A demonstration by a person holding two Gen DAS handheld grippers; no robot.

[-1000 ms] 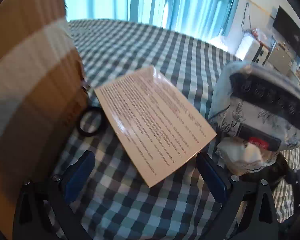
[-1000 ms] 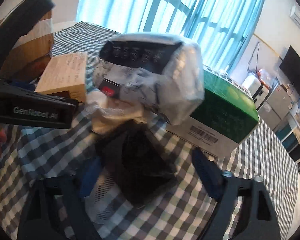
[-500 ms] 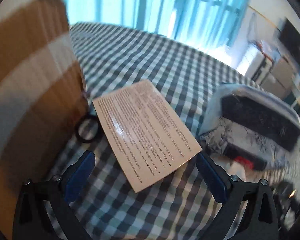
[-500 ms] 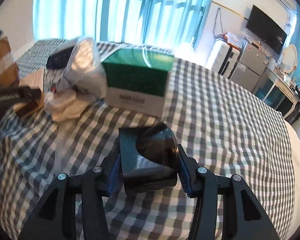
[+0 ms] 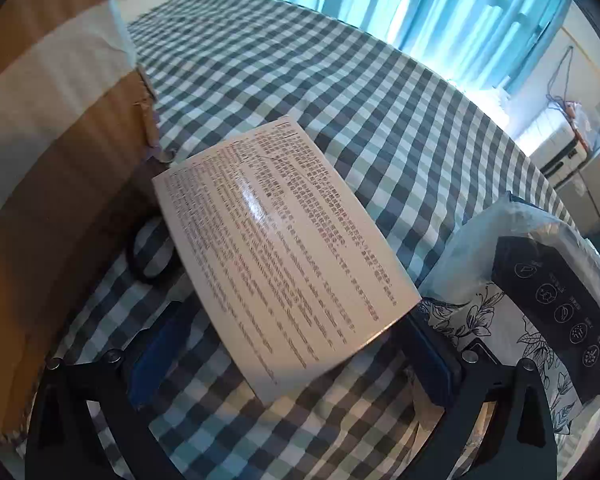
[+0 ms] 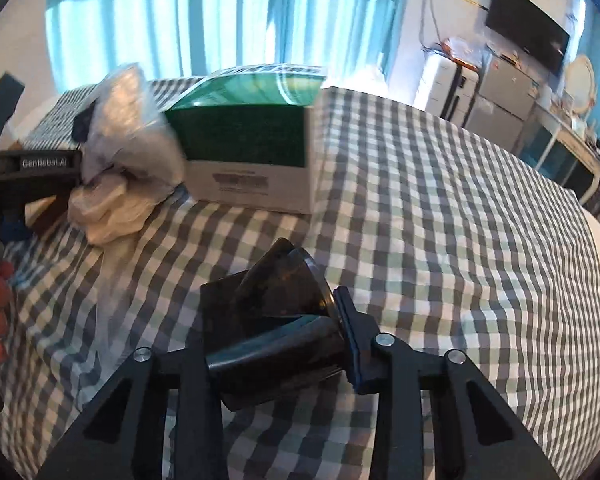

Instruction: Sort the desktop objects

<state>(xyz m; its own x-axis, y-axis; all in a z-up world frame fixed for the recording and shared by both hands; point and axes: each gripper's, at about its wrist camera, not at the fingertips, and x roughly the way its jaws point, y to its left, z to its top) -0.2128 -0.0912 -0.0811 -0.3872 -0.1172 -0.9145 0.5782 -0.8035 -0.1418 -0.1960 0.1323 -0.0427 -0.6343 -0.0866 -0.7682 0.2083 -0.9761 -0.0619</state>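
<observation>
left fingers (image 5: 292,356) spread over printed card (image 5: 284,248) | right fingers (image 6: 276,344) clamping black funnel (image 6: 284,292) | green box (image 6: 244,148) ahead

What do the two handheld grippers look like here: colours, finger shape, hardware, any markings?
Both are matte black. The left gripper has triangular cut-out finger frames, silver screw heads and blue pads. The right gripper has the same black frames, silver screws and a blue pad edge. In the right wrist view, the left gripper's body carries white "GenRobot.AI" lettering. No cables or sleeves show.
</observation>
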